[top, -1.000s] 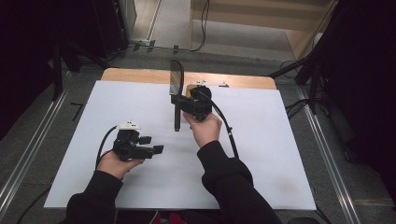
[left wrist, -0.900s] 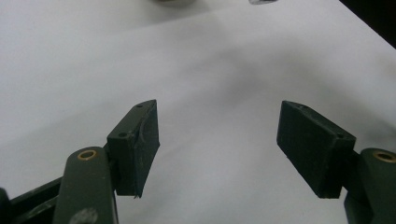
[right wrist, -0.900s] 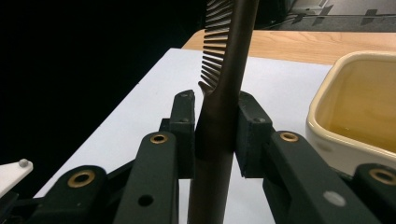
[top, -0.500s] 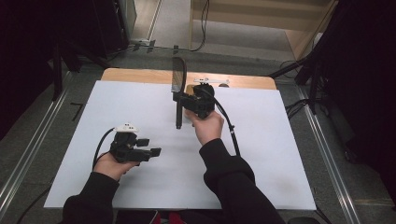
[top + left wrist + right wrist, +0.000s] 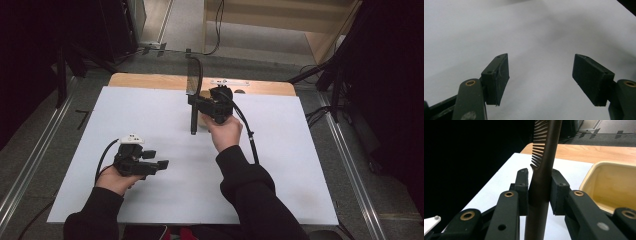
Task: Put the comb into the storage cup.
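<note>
Comb (image 5: 544, 170) clamped upright beside yellow tub (image 5: 610, 186), its contents hidden.

A white table sheet (image 5: 300, 165) covers a wooden tabletop (image 5: 150, 80); what looks like a yellow tub (image 5: 614, 187) sits there.

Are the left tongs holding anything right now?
No, in the left gripper view the left tongs stand wide open with bare white table between the jaws.

Showing smooth, faintly glossy dark plastic on the comb (image 5: 544, 167); matt black pads (image 5: 497, 77), brass-looking rivets; matt white sheet (image 5: 150, 110) covering bare wood table (image 5: 150, 80); glossy cream tray (image 5: 614, 185).
</note>
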Action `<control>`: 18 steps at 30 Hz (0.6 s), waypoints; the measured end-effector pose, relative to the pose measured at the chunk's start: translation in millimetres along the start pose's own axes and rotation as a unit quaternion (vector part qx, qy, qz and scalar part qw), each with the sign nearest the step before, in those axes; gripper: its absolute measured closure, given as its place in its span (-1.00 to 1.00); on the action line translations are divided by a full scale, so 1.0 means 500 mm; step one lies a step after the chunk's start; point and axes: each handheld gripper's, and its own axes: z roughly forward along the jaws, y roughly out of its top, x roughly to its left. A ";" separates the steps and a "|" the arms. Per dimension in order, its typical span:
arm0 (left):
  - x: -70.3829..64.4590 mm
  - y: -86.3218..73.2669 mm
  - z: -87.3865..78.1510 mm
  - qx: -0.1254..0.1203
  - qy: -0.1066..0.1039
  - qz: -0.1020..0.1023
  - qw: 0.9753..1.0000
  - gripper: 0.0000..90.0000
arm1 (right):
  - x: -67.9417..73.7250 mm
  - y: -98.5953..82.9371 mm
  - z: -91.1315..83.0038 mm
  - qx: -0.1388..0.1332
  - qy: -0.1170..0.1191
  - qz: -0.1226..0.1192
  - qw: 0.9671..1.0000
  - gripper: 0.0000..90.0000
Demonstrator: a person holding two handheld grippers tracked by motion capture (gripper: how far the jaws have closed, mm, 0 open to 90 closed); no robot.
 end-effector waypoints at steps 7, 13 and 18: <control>0.003 -0.006 -0.006 0.000 0.006 -0.001 1.000 -0.33 | -0.006 0.007 -0.005 -0.007 -0.001 0.000 1.000 0.56; 0.005 -0.011 -0.009 0.006 0.011 -0.001 1.000 -0.33 | -0.012 0.012 -0.007 -0.008 -0.002 0.002 1.000 0.56; 0.007 -0.015 -0.013 0.004 0.013 -0.003 1.000 -0.33 | -0.016 0.017 -0.007 -0.013 -0.003 0.004 1.000 0.56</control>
